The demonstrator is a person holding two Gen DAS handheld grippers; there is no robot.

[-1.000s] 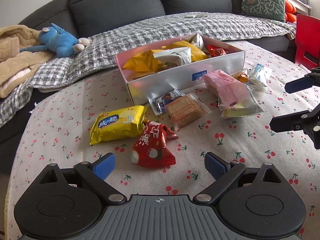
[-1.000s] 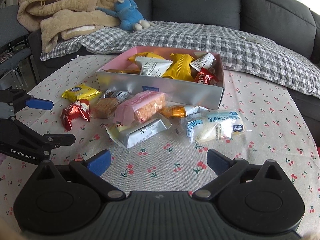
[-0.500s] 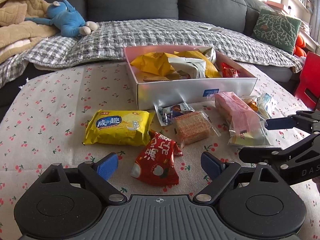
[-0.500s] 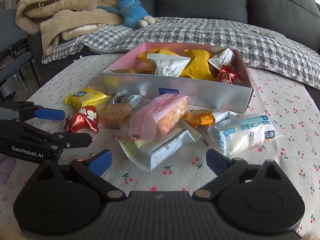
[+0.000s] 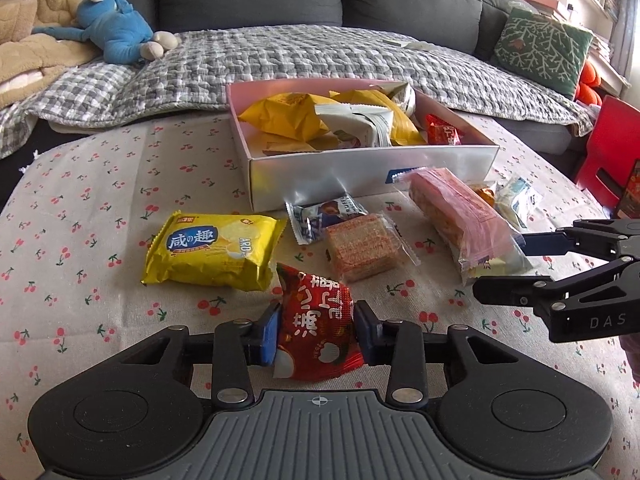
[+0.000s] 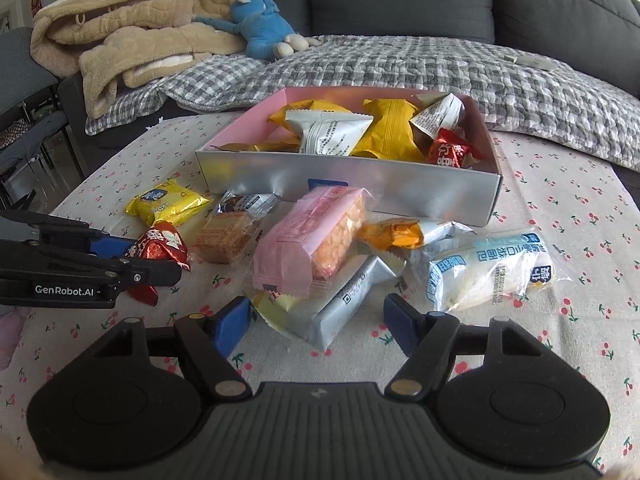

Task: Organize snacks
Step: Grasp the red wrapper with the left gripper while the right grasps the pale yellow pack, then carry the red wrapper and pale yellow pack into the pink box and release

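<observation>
My left gripper [image 5: 316,332] has its jaws closing, and both blue pads press the sides of a red snack packet [image 5: 316,320] on the cherry-print tablecloth. From the right wrist view the same left gripper [image 6: 154,258] and red packet [image 6: 160,240] sit at the left. My right gripper [image 6: 316,328] is also closing; a silver packet [image 6: 344,300] lies between its pads, untouched, under a pink packet [image 6: 312,240]. The silver box [image 5: 360,168] behind holds several yellow, white and red snacks.
Loose on the cloth are a yellow biscuit pack [image 5: 212,252], a wafer pack [image 5: 360,248] and a white-blue bread pack [image 6: 488,272]. Behind the table stands a grey sofa with a checked blanket [image 5: 320,56] and a blue plush toy [image 5: 116,28]. A red chair [image 5: 608,160] stands at the right.
The left jaws have come together onto the red packet, which stood free between them before. The right jaws have narrowed around the silver packet. The left view has levelled.
</observation>
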